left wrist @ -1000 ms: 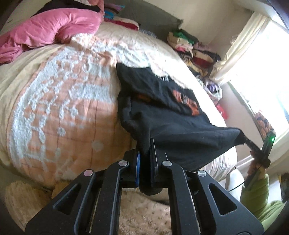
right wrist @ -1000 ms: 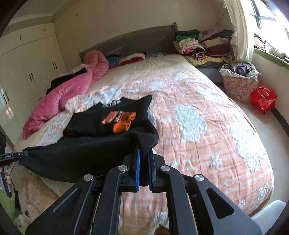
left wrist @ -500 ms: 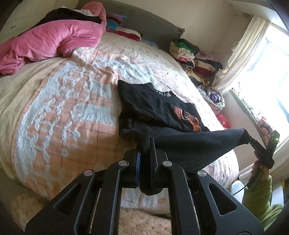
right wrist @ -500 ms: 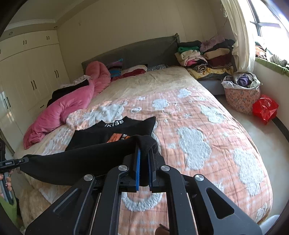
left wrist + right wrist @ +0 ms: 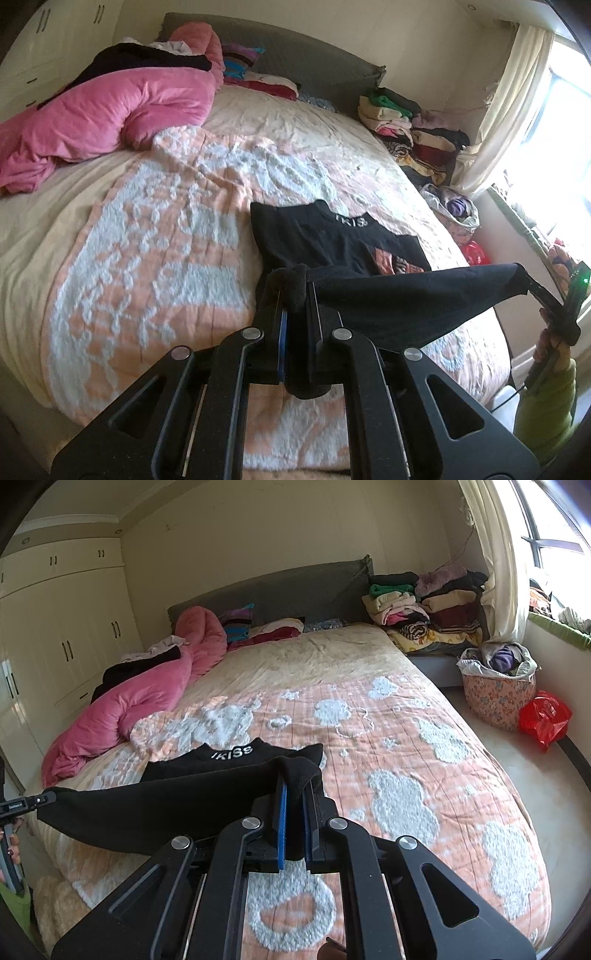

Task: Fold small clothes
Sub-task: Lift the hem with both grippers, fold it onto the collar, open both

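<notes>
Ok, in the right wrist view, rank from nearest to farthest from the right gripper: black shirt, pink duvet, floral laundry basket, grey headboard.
1. Black shirt: clamped in the right gripper.
2. Pink duvet: left, mid-bed.
3. Floral laundry basket: right, on the floor; too close to call against the duvet.
4. Grey headboard: far end.

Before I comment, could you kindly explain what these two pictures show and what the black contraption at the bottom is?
No robot here: a person holds a two-finger gripper in each hand, and each carries a fisheye camera looking along its fingers. One picture is from the left gripper, the other from the right gripper. Both are shut on bottom corners of a black shirt, stretching its hem in the air between them, while its top, with white lettering, lies on the bed. In the left view, the right gripper appears at the far right. Also on the bed: a pink duvet. Clothes are stacked by the window.
</notes>
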A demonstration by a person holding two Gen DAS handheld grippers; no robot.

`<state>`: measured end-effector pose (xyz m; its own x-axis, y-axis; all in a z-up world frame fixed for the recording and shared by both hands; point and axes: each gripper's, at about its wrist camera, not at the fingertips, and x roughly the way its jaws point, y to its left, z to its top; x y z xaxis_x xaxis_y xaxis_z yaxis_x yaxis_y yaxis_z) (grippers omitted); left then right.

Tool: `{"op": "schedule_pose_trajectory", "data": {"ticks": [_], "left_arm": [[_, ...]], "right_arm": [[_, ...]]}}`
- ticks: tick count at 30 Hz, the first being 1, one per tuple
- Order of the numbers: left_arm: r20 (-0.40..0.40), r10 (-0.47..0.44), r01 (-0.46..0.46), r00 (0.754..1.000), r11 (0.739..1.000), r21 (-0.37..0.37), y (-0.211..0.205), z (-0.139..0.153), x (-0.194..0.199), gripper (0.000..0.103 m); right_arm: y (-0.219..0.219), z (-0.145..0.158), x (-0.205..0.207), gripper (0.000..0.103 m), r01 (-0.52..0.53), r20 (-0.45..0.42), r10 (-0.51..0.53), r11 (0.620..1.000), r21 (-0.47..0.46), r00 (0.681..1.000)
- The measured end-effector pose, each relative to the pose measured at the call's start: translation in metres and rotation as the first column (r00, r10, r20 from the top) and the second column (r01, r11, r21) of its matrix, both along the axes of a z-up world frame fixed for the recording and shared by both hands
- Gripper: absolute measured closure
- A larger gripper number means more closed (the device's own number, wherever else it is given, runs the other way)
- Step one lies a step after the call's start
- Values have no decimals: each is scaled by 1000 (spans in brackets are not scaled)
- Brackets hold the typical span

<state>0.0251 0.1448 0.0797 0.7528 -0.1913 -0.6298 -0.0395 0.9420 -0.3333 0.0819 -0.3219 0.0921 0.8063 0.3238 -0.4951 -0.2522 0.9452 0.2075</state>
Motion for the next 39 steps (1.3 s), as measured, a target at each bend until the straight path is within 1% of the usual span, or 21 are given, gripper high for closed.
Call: {"op": "schedule_pose_trajectory", "data": {"ticks": [4,14,19,24,34,39], "left_arm": [[-3,12,-12,1000,1000,-2,4,0,15,101],[-2,61,-61,998,998,22,10,-3,57,101],[-6,89,-88,996,996,21,12,-9,74,101],[5,119,-119,993,992,50,9,-11,91,101],[-8,203,-202,979,976,77,4,-23,129,101],[-15,226,-224,974,971,80,3,-33,148,100]], "right_arm": [[4,0,16,97,8,-15,-8,1000,7,1000],[15,-3,56,97,17,-22,-17,1000,-11,1000],[18,-12,77,97,31,-40,-31,999,-7,999],[21,-19,95,97,46,-56,-46,999,-9,997],[28,-33,129,97,61,-88,-65,997,-48,994],[32,-44,144,96,67,-105,-74,995,-69,992]]}}
